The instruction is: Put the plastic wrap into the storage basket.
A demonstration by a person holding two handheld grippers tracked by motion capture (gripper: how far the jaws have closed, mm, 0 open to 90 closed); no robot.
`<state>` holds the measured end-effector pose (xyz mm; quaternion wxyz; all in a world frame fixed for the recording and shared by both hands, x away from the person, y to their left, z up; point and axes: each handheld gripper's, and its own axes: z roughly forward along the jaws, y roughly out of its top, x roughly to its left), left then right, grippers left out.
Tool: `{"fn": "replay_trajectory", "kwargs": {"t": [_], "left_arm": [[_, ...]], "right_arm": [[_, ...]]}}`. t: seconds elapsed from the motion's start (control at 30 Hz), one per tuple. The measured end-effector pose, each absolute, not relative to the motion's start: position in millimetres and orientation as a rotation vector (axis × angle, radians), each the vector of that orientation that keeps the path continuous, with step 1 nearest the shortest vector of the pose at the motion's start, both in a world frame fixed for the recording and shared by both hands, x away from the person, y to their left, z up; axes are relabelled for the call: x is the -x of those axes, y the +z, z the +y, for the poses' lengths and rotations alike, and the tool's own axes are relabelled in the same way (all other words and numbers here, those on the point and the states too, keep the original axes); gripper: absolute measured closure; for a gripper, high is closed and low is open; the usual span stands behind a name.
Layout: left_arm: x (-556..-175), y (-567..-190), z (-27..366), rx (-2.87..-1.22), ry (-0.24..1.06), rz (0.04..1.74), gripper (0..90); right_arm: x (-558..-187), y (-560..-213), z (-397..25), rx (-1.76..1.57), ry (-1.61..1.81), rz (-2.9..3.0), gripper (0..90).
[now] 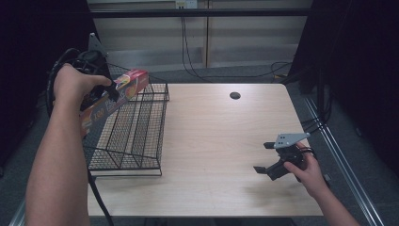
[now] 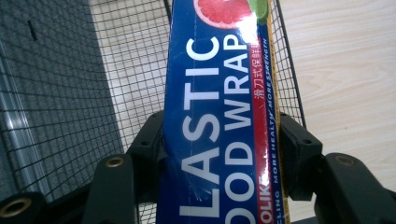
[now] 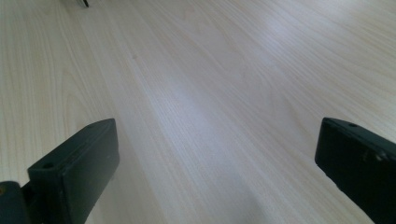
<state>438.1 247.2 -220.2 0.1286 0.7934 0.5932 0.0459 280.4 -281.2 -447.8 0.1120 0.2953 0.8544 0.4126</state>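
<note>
A long blue and red box of plastic food wrap (image 1: 117, 92) hangs tilted above the black wire rack (image 1: 136, 141) at the table's left. My left gripper (image 1: 101, 92) is shut on it, one jaw on each long side. In the left gripper view the plastic wrap box (image 2: 219, 116) runs up between the jaws, with the wire rack (image 2: 116, 70) below it. My right gripper (image 1: 266, 157) hovers open low over the table near the right front. In the right gripper view my right gripper (image 3: 215, 158) has its jaws wide apart with only bare wood between them.
The light wooden table (image 1: 221, 141) has a round cable hole (image 1: 235, 95) at the back. Grey floor and cables lie beyond the far edge. A metal rail (image 1: 339, 155) runs along the right side.
</note>
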Motion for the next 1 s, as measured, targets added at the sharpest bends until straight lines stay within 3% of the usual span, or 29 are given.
{"fn": "replay_trajectory", "kwargs": {"t": [0.4,1.0], "left_arm": [[-435,-216,267,-2.232,0.224,1.829,44.4],[-430,-222,288,-2.083,0.263,1.984,44.3]], "right_arm": [[-280,-448,-281,-0.864,1.213,2.510,0.0],[-280,-449,-280,-0.857,1.198,2.519,0.0]]}}
